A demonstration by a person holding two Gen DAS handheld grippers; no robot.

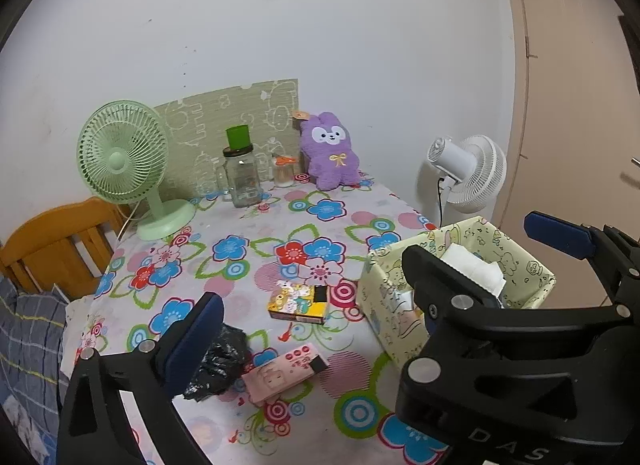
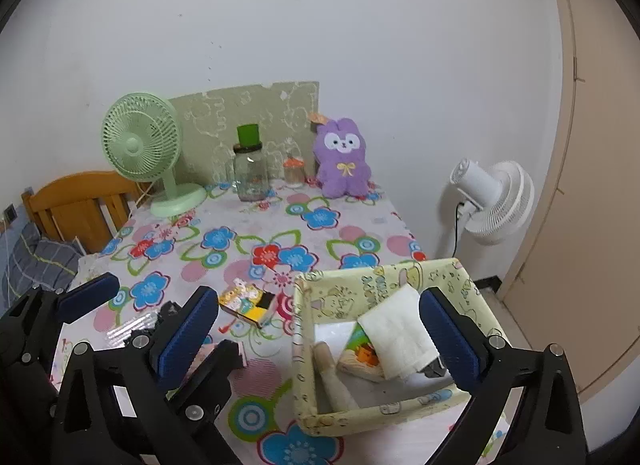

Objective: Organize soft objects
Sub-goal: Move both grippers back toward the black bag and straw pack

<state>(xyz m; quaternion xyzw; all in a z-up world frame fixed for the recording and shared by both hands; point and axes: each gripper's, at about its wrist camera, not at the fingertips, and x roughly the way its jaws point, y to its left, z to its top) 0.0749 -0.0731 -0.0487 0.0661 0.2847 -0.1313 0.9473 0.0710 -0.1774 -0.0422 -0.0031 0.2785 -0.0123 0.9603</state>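
Right gripper [image 2: 316,339] spread wide, empty, over the fabric bin [image 2: 460,269]; folded white towel [image 2: 400,325] lies inside. Left gripper [image 1: 308,297] likewise spread, empty. Likely between items. Next: a long reach to the purple plush [image 2: 342,157] against the far wall.

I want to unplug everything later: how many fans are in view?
2. A green fan stands on the table's back left corner; a white fan stands on the floor to the table's right. Others may be out of frame.
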